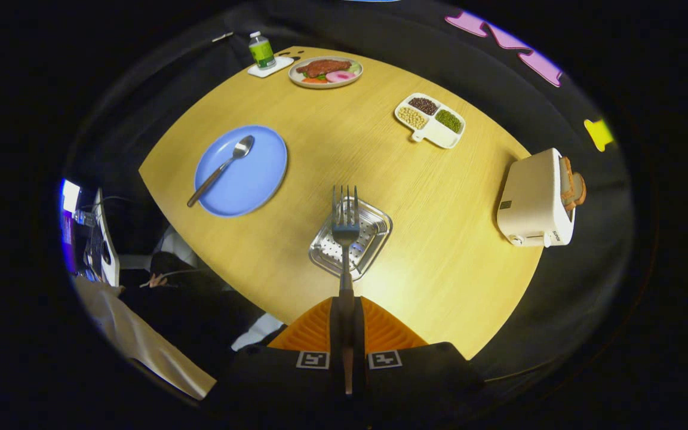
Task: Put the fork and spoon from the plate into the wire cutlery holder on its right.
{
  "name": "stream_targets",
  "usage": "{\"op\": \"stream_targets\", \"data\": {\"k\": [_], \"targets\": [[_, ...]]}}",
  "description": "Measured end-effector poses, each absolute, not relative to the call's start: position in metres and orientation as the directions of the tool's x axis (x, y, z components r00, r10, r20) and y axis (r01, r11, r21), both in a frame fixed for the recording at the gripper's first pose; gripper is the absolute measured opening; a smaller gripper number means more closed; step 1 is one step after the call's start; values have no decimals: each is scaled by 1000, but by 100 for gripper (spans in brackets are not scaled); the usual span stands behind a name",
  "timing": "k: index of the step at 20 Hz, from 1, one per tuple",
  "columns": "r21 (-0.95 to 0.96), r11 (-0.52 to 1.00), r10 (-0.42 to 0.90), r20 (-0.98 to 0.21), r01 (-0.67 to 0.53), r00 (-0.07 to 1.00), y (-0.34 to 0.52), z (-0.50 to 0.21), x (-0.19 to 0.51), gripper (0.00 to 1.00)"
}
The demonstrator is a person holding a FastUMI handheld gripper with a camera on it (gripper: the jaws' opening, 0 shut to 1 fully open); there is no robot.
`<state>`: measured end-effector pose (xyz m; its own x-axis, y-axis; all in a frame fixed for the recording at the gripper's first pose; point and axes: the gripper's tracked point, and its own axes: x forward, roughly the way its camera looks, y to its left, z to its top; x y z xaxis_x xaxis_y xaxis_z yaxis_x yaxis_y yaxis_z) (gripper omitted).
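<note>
The fork [345, 224] is pinched by its handle between the fingers of the hand-held gripper [345, 310], tines pointing ahead, poised high over the wire holder [351, 239]. The holder sits on the table [439, 251], right of the blue plate [260, 179], where the spoon [221, 169] lies waiting. To do this step well, I judge the fork should be kept centred over the holder, brought low before the fingers let go, so it drops inside the rim rather than bouncing out. The spoon comes after. A toaster [535, 203] stands well apart, no obstacle.
</note>
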<state>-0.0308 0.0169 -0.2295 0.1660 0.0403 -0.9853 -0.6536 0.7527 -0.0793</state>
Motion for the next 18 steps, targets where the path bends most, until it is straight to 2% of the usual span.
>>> {"op": "stream_targets", "data": {"k": [7, 16, 18], "targets": [[-56, 682, -105, -994, -729, -22, 1, -254, -29, 9], [-48, 680, -213, -968, -731, -135, 6, -283, -9, 9], [-42, 680, -232, -959, -732, -161, 6, -287, -7, 12]]}}
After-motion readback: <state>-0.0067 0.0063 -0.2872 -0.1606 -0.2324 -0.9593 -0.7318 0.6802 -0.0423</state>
